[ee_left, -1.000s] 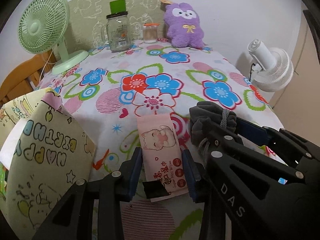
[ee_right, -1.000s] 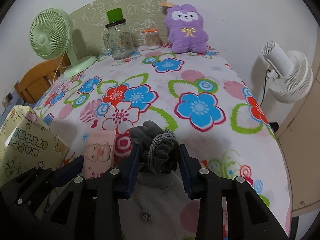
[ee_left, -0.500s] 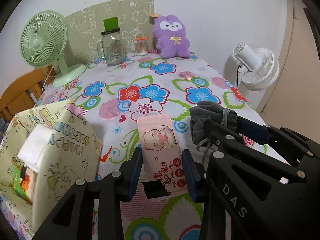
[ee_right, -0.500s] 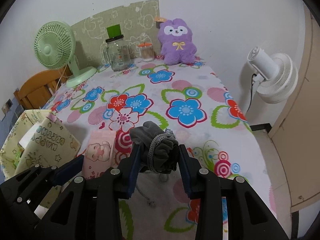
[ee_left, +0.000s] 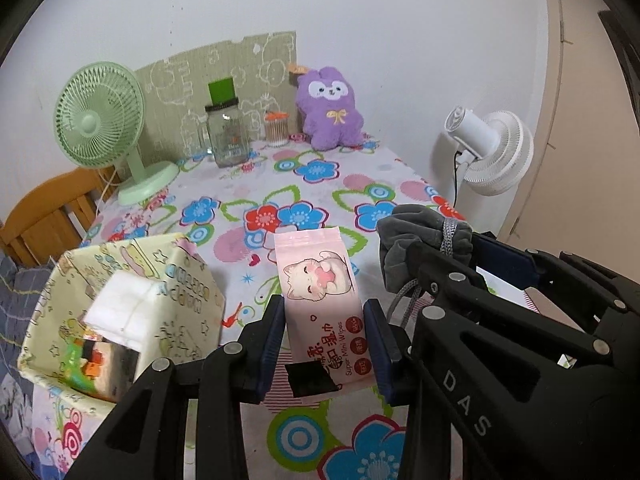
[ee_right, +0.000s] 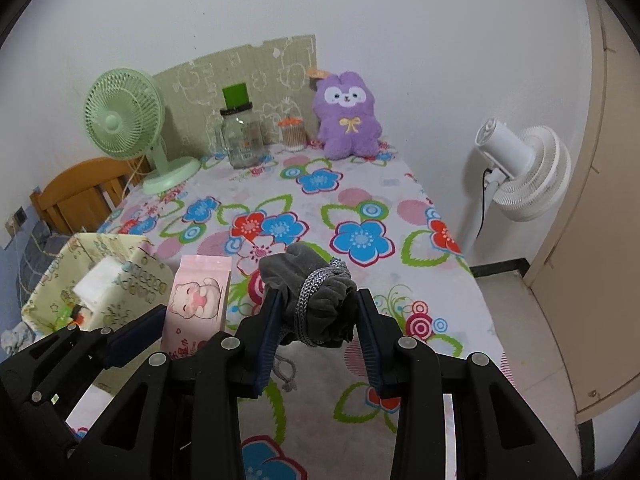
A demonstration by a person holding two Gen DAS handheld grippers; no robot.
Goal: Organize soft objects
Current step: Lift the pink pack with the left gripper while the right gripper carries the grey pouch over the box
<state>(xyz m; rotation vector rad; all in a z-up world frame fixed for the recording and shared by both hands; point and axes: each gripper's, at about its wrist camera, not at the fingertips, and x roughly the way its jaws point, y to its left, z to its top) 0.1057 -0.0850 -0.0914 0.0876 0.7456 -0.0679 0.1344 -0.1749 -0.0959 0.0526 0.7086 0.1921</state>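
My left gripper (ee_left: 324, 316) is shut on a pink pack of wet wipes (ee_left: 320, 280) with a cartoon cat, held above the flowered tablecloth (ee_left: 304, 184). Just to its right, my right gripper (ee_right: 318, 312) is shut on a grey drawstring pouch (ee_right: 316, 292), whose cord hangs below. In the right wrist view the wipes pack (ee_right: 198, 300) shows at left. A yellow-green fabric storage box (ee_left: 120, 308) stands open at the lower left, holding a white soft pack (ee_left: 120, 312) and small colourful items. A purple plush toy (ee_left: 330, 108) sits against the far wall.
At the table's far end stand a green desk fan (ee_left: 100, 128), a glass jar with a green lid (ee_left: 226, 132) and a small cotton-swab jar (ee_left: 277, 128). A white floor fan (ee_left: 496, 152) stands off the right edge. A wooden chair (ee_left: 44, 220) is at left.
Both grippers have risen and drawn back from the table with their loads. The storage box has come further into view at the lower left.
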